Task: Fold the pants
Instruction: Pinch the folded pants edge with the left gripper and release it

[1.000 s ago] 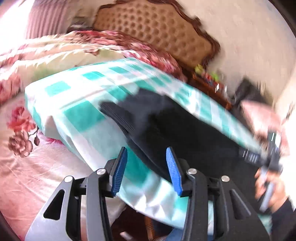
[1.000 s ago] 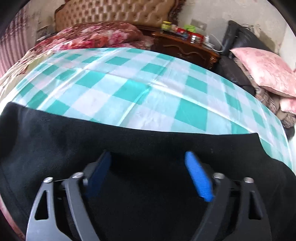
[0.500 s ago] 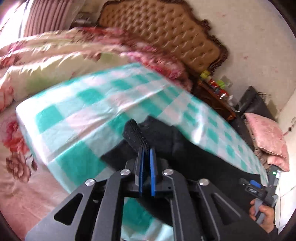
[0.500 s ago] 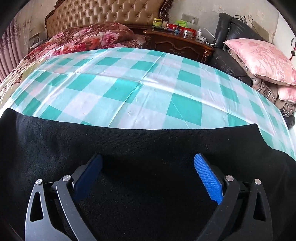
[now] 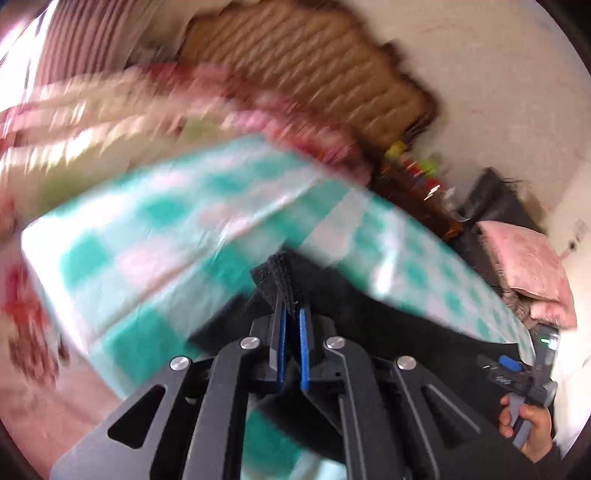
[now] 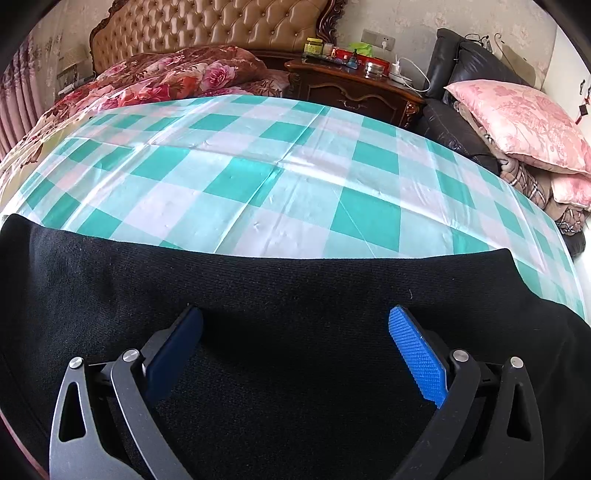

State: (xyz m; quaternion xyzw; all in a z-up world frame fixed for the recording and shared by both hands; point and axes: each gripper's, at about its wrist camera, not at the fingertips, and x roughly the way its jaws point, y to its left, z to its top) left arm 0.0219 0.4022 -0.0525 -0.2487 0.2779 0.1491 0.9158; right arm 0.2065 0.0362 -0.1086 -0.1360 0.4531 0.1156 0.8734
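Observation:
Black pants (image 6: 295,295) lie along the near edge of a teal and white checked sheet (image 6: 258,166) on the bed. My left gripper (image 5: 291,314) is shut on a ribbed end of the pants (image 5: 282,280) and holds it lifted off the sheet; this view is motion-blurred. My right gripper (image 6: 295,332) is open, its blue pads (image 6: 417,354) spread wide just over the flat black cloth, holding nothing. It also shows at the far right of the left wrist view (image 5: 517,369), held in a hand.
A floral quilt (image 6: 166,77) is bunched at the tufted headboard (image 6: 207,26). A dark wooden nightstand (image 6: 351,88) carries jars and bottles. A pink pillow (image 6: 517,125) rests on a black leather seat (image 6: 461,136) to the right.
My left gripper closed on the ribbed end of the pants and has lifted it, moving fast. My right gripper stays open over the pants and has shifted slightly.

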